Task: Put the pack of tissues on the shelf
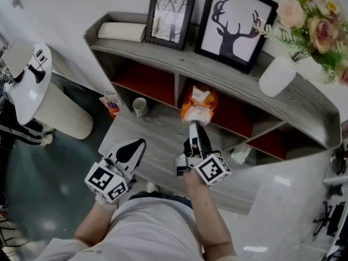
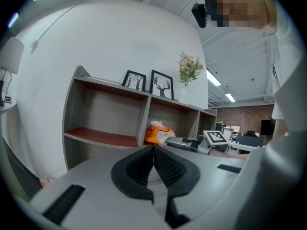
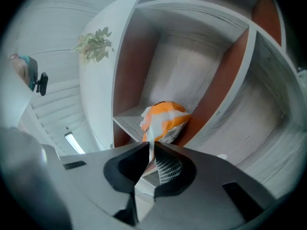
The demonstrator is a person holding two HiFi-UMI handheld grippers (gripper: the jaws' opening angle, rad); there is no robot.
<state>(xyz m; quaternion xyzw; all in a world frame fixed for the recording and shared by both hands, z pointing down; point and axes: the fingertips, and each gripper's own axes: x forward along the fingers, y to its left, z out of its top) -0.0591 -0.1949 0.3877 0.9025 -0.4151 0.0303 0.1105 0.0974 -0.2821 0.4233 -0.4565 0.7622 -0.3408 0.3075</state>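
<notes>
The orange and white pack of tissues (image 1: 199, 103) is in the mouth of the middle compartment of the grey shelf (image 1: 179, 64). My right gripper (image 1: 194, 125) reaches up to it from the front, shut on a thin white flap of the pack. In the right gripper view the pack of tissues (image 3: 165, 121) bulges just beyond the right gripper (image 3: 152, 145), over the compartment's floor. My left gripper (image 1: 136, 146) hangs lower left, away from the shelf. In its own view the left gripper (image 2: 153, 150) is shut with nothing in it, and the pack (image 2: 156, 133) shows far off.
On the shelf top stand two framed pictures (image 1: 172, 19), a white vase (image 1: 277, 76) with flowers and a flat white box (image 1: 121, 31). A pale cup (image 1: 140, 106) sits in the left compartment. A round white table (image 1: 27, 80) stands at the left.
</notes>
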